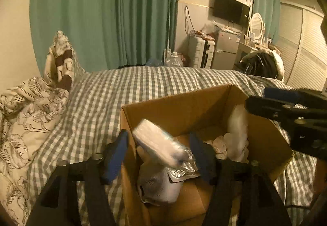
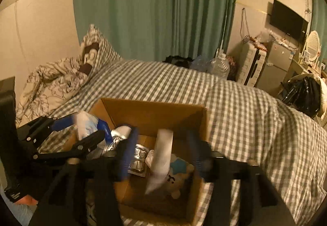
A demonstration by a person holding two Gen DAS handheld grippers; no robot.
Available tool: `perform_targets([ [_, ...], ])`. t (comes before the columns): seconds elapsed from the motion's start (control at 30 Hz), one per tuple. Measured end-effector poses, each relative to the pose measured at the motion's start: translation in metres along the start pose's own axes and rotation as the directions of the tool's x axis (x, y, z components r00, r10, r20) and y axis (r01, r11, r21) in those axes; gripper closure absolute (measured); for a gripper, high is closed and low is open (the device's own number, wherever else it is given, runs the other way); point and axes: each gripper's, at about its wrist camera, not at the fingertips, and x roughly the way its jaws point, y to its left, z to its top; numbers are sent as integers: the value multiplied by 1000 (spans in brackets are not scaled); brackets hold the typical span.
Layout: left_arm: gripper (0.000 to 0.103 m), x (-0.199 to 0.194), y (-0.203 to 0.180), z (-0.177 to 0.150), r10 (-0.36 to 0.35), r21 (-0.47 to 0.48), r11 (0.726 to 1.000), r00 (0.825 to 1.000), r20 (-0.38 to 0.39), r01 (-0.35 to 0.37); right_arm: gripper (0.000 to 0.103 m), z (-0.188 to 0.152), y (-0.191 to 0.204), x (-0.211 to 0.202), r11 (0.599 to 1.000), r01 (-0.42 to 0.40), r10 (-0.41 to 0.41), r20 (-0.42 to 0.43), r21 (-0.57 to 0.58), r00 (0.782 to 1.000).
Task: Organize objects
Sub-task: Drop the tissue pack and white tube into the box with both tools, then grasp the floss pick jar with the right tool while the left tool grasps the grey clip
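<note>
A dim bedroom with green curtains (image 1: 106, 11) holds a bed (image 1: 143, 87) under a grey checked cover, and on it sits an open cardboard box (image 1: 184, 107). The left gripper (image 1: 159, 156) hangs over the box's near left corner with its jaws spread wide; a white plastic-wrapped pack (image 1: 159, 144) lies between the blue pads, apparently loose and tipping into the box rather than pinched, though blur makes contact hard to judge. Under it lie a crumpled silver foil pouch (image 1: 181, 170) and a pale blue-grey bag (image 1: 159, 187). The right gripper (image 2: 163, 156) hovers over the same box, jaws likewise wide apart, with a white strip-like item (image 2: 161, 156) blurred between them and seemingly unheld, above a small plush toy (image 2: 175, 172). To do this step well, both items should be let settle fully inside the walls before either tool lifts, and the two grippers, close together here, should draw off in separate directions without catching the box rim.
</note>
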Motion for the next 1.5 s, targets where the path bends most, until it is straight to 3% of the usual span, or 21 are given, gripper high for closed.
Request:
perform_targets([
  [0.03,21,-5,0,0,6,-4,1000,1000,11,-6,41,0,-1,-9,1000,7,-7,19,2,1000],
  [0.27,18,-45,-8,-5,26,-2,1000,999,44,-26,27,-14,-6,-80,998,59,-60,99,19,993],
  [0.33,10,-61,-13,-3,44,1,999,997,68,-44,25,-19,-6,-99,997,69,-70,111,17,991],
  [0.6,8,-115,-18,-14,56,-23,998,992,116,-53,16,-39,3,-152,992,119,-122,140,36,983],
  [0.83,8,-118,-7,-49,87,-93,992,995,39,-83,15,-71,14,-128,993,102,-104,25,61,994],
  [1.03,8,-96,10,-84,139,-98,985,988,-63,-144,15,-107,23,-88,990,107,-98,-96,94,990],
  [1.13,8,-87,17,-94,181,-93,977,979,-91,-190,15,-121,31,-64,991,91,-73,-168,98,983],
  [1.33,8,-74,26,-103,171,-116,976,977,-130,-186,15,-147,39,-25,988,125,-93,-300,90,950],
  [1.5,8,-67,23,-106,172,-99,977,974,-149,-188,16,-164,37,-21,987,114,-72,-331,110,941],
])
